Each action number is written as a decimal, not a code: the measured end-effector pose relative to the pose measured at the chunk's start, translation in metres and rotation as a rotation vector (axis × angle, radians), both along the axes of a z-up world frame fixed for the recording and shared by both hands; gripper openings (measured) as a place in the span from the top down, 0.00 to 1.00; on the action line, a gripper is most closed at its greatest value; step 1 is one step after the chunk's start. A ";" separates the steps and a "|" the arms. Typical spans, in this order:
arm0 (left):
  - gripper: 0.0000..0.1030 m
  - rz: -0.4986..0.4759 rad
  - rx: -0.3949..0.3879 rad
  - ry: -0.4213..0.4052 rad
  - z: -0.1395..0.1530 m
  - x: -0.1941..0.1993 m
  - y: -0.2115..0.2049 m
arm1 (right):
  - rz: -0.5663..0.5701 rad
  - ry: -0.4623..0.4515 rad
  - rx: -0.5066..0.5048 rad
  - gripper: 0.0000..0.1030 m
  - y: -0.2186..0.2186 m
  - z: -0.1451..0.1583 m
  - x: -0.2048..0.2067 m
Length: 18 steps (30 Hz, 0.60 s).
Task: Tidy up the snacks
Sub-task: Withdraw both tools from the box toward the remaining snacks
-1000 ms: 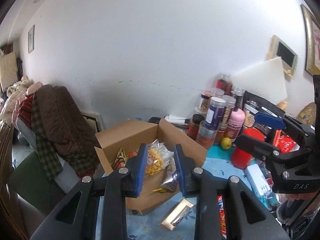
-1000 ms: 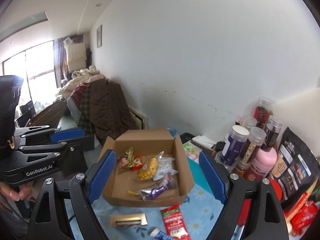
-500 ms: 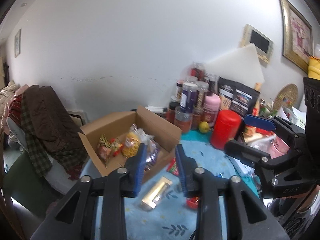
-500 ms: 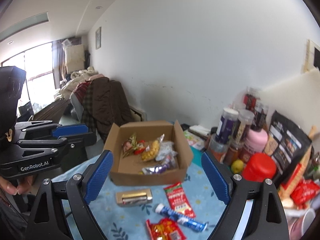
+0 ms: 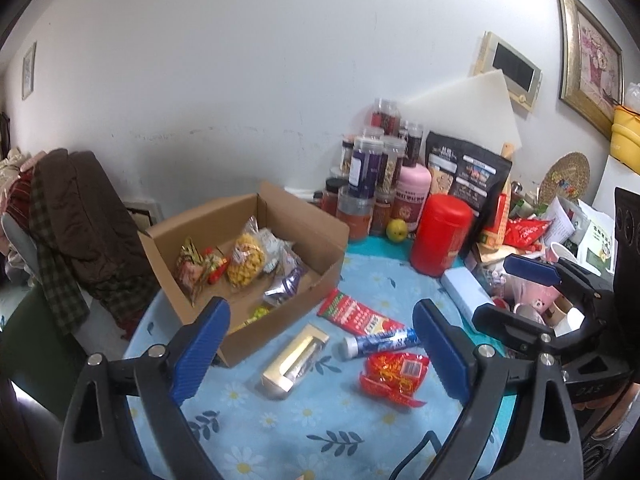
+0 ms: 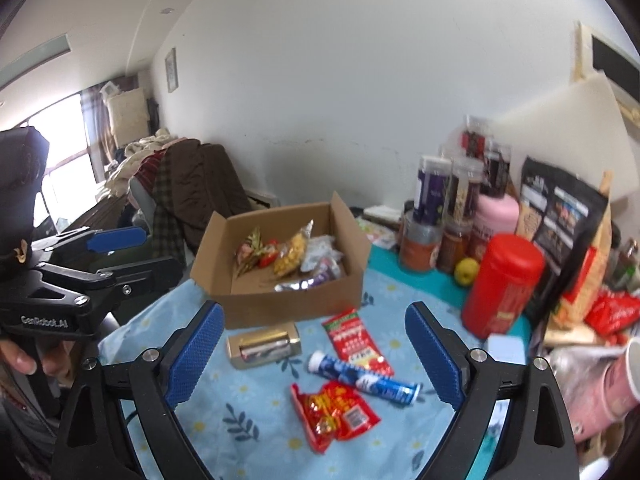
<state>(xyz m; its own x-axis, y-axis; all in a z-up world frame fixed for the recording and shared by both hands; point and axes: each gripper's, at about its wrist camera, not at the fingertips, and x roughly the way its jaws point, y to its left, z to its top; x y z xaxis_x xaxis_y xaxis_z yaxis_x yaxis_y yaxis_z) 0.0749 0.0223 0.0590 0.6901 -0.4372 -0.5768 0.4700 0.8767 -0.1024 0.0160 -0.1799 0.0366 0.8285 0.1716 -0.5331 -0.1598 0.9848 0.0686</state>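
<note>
Left gripper (image 5: 320,348) opening wide, nothing between jaws; right gripper (image 6: 314,354) likewise spreading, empty. Both hover over blue cloth (image 6: 256,412). Box (image 6: 280,304) at 12 o'clock holds several snack packs. Loose on cloth in front of box: gold pack (image 6: 264,345), red sachet (image 6: 357,342), blue tube (image 6: 362,378), red bag (image 6: 334,414). Red canister (image 6: 502,286) at 2 o'clock.

left gripper (image 5: 322,350) tilted down, jaws opening wide, nothing between them. right gripper (image 6: 314,354) same, opening, empty. fingers (image 6: 20,358) wrap the left handle.
</note>
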 end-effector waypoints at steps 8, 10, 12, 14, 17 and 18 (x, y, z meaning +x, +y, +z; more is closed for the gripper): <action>0.09 -0.051 0.043 0.064 -0.030 0.003 -0.013 | -0.027 0.046 0.015 0.10 -0.008 -0.024 -0.004; 0.09 -0.047 0.047 0.073 -0.036 0.004 -0.014 | -0.025 0.058 0.018 0.10 -0.009 -0.030 -0.004; 0.09 -0.050 0.038 0.090 -0.043 0.006 -0.014 | -0.023 0.071 0.020 0.10 -0.010 -0.037 -0.003; 0.09 -0.054 0.023 0.117 -0.051 0.008 -0.014 | -0.020 0.080 0.026 0.10 -0.011 -0.043 -0.001; 0.09 -0.049 0.027 0.141 -0.062 0.011 -0.015 | -0.007 0.109 0.041 0.10 -0.013 -0.055 0.005; 0.09 -0.047 0.030 0.145 -0.065 0.012 -0.015 | -0.005 0.121 0.045 0.10 -0.013 -0.060 0.007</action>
<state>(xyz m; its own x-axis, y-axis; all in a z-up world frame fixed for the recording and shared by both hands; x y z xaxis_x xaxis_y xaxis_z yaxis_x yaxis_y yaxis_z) 0.0870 0.0070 -0.0064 0.5774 -0.4486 -0.6822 0.4930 0.8576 -0.1467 0.0231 -0.1930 -0.0229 0.7593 0.1932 -0.6214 -0.1424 0.9811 0.1311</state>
